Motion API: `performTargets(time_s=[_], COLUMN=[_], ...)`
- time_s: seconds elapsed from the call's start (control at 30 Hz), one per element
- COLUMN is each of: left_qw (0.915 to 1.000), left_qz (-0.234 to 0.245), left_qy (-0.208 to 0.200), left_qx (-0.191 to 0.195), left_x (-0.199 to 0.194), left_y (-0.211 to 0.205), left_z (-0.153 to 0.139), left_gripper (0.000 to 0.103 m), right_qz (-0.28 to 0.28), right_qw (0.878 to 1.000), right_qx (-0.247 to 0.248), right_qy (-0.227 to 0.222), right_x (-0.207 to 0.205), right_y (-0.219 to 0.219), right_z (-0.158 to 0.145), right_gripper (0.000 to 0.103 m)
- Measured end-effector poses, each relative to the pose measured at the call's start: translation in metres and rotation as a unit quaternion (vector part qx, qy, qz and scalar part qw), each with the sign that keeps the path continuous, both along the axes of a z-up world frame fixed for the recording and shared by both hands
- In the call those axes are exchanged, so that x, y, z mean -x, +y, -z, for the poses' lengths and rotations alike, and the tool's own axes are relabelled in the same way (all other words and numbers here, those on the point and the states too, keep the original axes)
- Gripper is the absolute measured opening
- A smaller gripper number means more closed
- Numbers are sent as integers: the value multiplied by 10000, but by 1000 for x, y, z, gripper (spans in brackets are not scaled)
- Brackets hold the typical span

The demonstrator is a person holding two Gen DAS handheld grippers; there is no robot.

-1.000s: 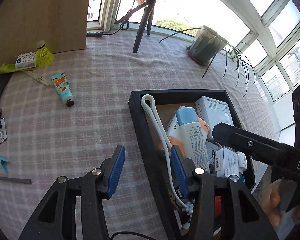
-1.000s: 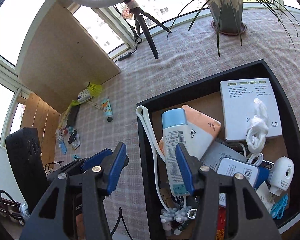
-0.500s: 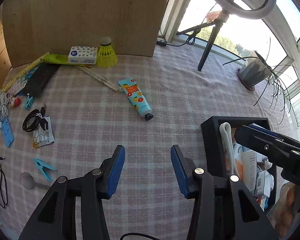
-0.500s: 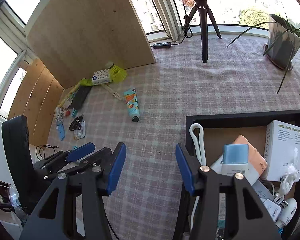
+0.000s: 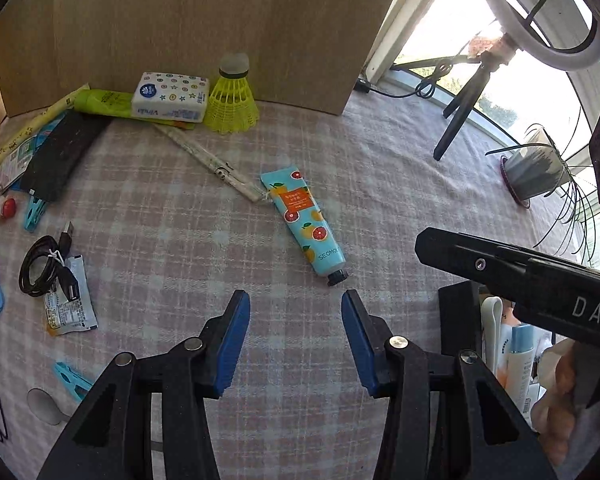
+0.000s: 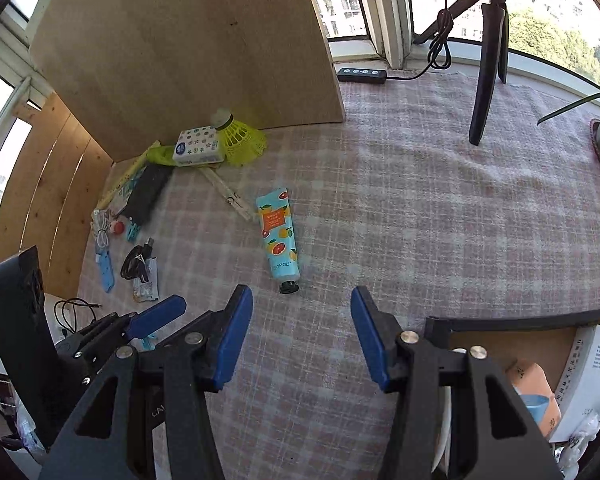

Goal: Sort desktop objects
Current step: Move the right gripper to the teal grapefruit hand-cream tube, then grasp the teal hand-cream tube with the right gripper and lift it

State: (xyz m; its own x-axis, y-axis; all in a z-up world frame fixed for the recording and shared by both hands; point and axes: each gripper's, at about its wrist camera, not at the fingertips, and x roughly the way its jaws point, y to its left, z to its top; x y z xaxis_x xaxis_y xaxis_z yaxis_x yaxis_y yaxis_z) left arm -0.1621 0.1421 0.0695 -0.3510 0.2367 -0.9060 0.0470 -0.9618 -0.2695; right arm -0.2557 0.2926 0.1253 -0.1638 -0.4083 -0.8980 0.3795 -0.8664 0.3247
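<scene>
A blue fruit-print cream tube (image 5: pixel 304 224) lies on the checked tablecloth just ahead of my open, empty left gripper (image 5: pixel 295 336); it also shows in the right wrist view (image 6: pixel 278 236). My right gripper (image 6: pixel 301 340) is open and empty, a little short of the tube. A black tray (image 6: pixel 520 322) holding bottles and boxes sits at the right, its corner also in the left wrist view (image 5: pixel 458 308). A yellow shuttlecock (image 5: pixel 231 100), a tissue pack (image 5: pixel 171 96), a coiled black cable (image 5: pixel 46 266) and blue clips (image 5: pixel 34 212) lie at the left.
A wooden board (image 5: pixel 188 28) stands behind the clutter. A tripod (image 6: pixel 486 64) with a ring light (image 5: pixel 540 12) and a potted plant (image 5: pixel 536 168) stand at the far right by the window. A power strip (image 6: pixel 362 75) lies by the sill.
Both grippers have swung left, away from over the tray, toward the cream tube and the clutter. The tray has slid to the right edge of both views. Both stay open.
</scene>
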Motion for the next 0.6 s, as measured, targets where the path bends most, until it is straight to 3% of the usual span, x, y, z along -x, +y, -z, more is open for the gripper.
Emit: performTargets(time_s=[0.27,0.6], left_qw=[9993,9982], left_qz=[31,114], left_qy=[-262,-306], left_qx=[-252,-510], left_x=[30,48], left_y=[9,21], left_z=[32,52], left_gripper=[46,45], right_qz=[-202,-146], right_qw=[9983,9945], right_qx=[-6,81], right_qy=[-546,-1035], right_x=[38,61], right_y=[-35,-51], right_z=[46,85], right_gripper=[50,31])
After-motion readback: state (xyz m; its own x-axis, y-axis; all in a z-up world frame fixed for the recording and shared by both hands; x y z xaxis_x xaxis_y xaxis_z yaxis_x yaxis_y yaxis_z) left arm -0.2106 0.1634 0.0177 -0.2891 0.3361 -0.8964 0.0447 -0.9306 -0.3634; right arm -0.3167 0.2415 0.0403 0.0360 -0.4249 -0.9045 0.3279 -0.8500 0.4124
